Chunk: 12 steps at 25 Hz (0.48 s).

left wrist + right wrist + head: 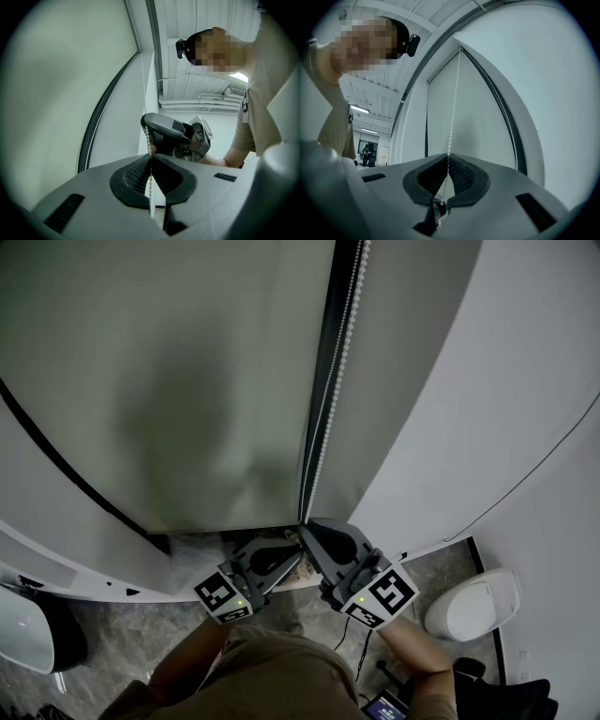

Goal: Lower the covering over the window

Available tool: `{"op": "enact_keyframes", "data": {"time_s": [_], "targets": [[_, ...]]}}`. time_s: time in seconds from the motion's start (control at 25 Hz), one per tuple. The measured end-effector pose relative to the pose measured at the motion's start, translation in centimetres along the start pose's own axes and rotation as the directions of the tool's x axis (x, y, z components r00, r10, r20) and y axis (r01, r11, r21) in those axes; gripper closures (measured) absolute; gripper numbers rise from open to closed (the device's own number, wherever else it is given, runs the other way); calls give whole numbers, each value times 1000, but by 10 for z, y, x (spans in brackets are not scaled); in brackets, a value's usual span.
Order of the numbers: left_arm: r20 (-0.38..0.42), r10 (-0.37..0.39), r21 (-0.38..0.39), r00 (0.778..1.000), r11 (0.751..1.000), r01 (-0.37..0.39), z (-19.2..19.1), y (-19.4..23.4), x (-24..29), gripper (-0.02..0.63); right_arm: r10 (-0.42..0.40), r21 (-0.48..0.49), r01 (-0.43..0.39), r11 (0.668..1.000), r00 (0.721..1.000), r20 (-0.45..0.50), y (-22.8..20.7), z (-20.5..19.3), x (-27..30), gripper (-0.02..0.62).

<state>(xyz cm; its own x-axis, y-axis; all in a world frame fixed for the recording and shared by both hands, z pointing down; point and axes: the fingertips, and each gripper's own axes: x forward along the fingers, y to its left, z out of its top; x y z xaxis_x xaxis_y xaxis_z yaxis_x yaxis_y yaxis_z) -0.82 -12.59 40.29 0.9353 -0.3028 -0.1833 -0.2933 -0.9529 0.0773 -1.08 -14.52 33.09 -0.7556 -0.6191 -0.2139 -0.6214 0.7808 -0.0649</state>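
The left tool (151,158) is clamping shut on the bead chain (330,390) at lower centre of the head view, the right tool (448,158) pinching it just above. The chain is hanging upright, its long axis running from top centre down beside the right edge of the blind (187,381). Both tools are pointing slightly upward, side by side.
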Motion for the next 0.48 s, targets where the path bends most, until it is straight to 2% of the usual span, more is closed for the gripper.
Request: {"op": "enact_keyframes", "data": {"time_s": [0.12,0.24,0.4,0.48], "targets": [[-18,3,-5,1000,1000,-3,-4,4,0,583,13,69,-13,998,1000,-11,-4,-6,1,583],[-10,-19,3,1000,1000,19,-2,1,-3,583,5,58,-4,998,1000,-17,-6,-6,-1,584],[140,-29,-115,990,992,45,27,12,-10,549,-5,56,5,998,1000,-7,-8,-7,-7,584],[172,-25,-98,985,994,43,45,19,-6,528,-2,61,4,998,1000,-31,-9,-16,-9,584]]}}
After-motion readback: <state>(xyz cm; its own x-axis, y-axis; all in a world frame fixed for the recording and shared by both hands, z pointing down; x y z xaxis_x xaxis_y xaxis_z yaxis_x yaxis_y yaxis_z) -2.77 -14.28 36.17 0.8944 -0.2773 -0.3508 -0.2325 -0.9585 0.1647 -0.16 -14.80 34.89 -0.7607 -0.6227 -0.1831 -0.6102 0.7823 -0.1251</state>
